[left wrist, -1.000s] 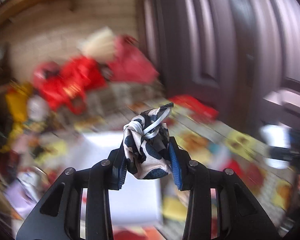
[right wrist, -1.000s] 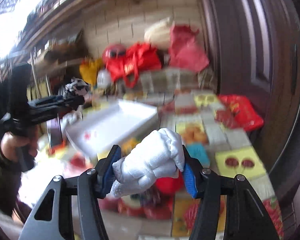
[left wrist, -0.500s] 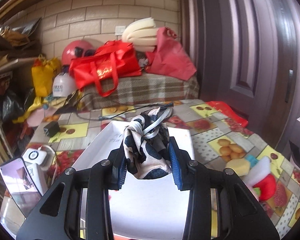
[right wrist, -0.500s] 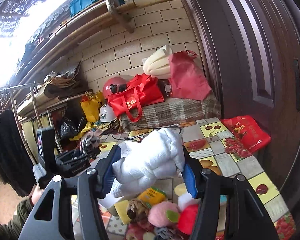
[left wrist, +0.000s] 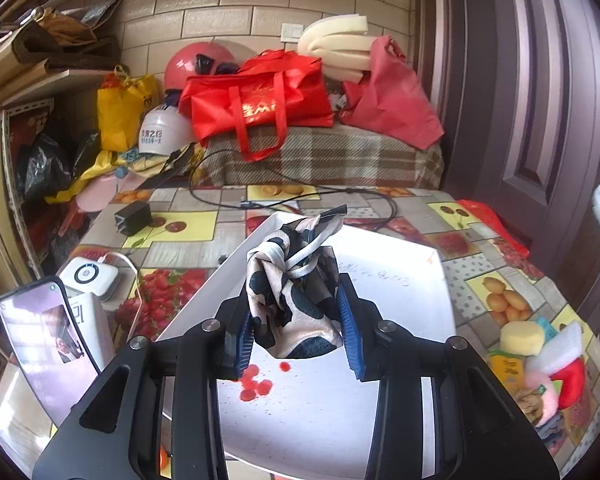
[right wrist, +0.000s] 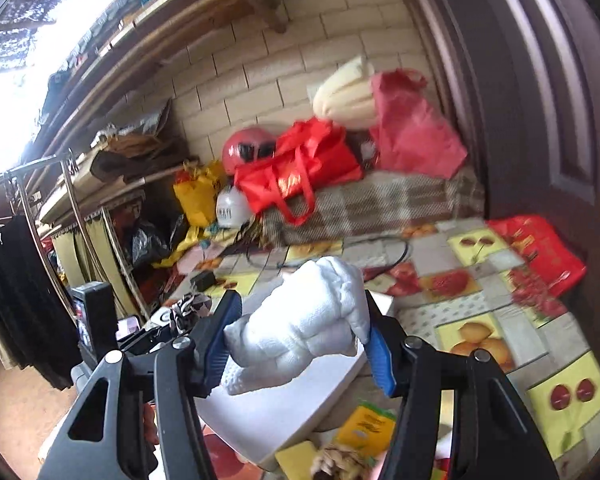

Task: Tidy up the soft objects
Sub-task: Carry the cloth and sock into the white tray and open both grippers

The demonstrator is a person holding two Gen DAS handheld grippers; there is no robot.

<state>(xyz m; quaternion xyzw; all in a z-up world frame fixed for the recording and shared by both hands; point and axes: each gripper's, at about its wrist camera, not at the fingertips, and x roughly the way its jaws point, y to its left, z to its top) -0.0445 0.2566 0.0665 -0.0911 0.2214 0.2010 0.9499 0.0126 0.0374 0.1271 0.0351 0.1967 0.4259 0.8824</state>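
Silky black-and-cream scarf (left wrist: 292, 300), knotted, sits pinched in your left tool (left wrist: 296, 330) above the white tray (left wrist: 400, 280), likely its drop spot. Your right tool (right wrist: 296, 344) clamps a white towel (right wrist: 304, 328), held high beside that tray on the worktop (left wrist: 188, 236).

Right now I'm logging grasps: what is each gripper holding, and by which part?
Left gripper: black-and-white patterned cloth bundle, pinched at its lower body, knot above. Right gripper: white towel bundle, clamped across its middle.
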